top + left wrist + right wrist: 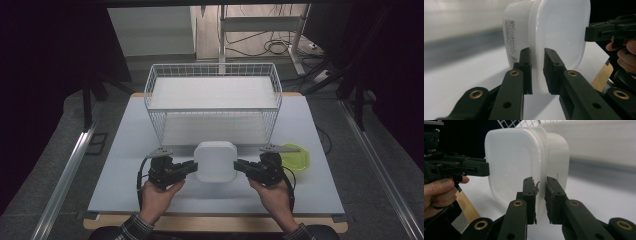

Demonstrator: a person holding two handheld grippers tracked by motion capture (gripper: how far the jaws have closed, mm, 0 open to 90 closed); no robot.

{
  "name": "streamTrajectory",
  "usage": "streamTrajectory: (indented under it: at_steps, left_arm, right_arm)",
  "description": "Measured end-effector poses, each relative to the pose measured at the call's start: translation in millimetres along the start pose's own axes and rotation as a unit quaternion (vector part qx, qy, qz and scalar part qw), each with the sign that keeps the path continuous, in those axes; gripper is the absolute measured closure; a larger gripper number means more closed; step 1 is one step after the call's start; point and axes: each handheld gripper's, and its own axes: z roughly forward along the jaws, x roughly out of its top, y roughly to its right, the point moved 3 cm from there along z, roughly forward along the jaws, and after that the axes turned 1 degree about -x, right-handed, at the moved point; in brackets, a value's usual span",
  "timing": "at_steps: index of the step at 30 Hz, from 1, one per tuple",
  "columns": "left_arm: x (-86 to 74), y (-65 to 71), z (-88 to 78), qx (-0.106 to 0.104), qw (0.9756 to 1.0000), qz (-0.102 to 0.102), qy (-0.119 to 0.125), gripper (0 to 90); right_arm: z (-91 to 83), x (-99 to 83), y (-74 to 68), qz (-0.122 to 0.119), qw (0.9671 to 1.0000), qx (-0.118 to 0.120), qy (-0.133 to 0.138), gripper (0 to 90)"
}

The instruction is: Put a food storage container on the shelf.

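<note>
Both hands come in at the near edge of the table, each carrying a gripper. Left gripper [191, 166] and right gripper [240, 166] point inward at each other, with the white lidded container [215, 161] held between them.

Left gripper view: jaws closed on the lid rim of the container [549, 37], one pad on each face of the rim, pressing. A printed label runs down the container's side wall, on the far side of the jaws. The right gripper [599, 31] shows beyond the container, at its opposite edge.

Right gripper view: jaws clamped on the same rim of the container [514, 162], at the edge facing this gripper. The pad of one jaw looks frayed. The left gripper [480, 168] meets the container's far edge, with the person's fingers wrapped around its body.

High view: the container sits lid-up between the two grippers, over the white table [125, 165]. Whether it rests on the surface I cannot tell.

Just ahead of both grippers stands a white wire basket [212, 100]. Beside the right gripper, on its outer side, lies a green plate [297, 157], partly hidden behind the gripper's grey plate.
</note>
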Motion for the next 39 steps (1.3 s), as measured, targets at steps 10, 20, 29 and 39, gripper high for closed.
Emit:
streamTrajectory:
  at_steps: [10, 20, 29, 39]
  left_arm:
    - [34.7, 2.7, -11.0, 0.001, 0.9994, 0.02, 0.029, 78.2]
    - [69.9, 3.7, -21.0, 0.005, 0.9984, 0.036, 0.043, 78.5]
    - [99.7, 4.9, -30.1, 0.008, 0.9973, 0.048, 0.056, 78.7]
    - [119.3, 4.1, -35.9, 0.008, 0.9965, 0.051, 0.066, 78.7]
  right_arm:
    - [-9.0, 36.1, -6.8, -0.025, 0.9993, 0.002, 0.027, 79.3]
    - [-10.8, 68.7, -6.2, -0.027, 0.9986, 0.014, 0.043, 79.3]
    - [-13.7, 98.2, -8.6, -0.037, 0.9973, 0.022, 0.06, 79.3]
    - [-16.0, 122.2, -11.5, -0.044, 0.9965, 0.023, 0.068, 79.3]
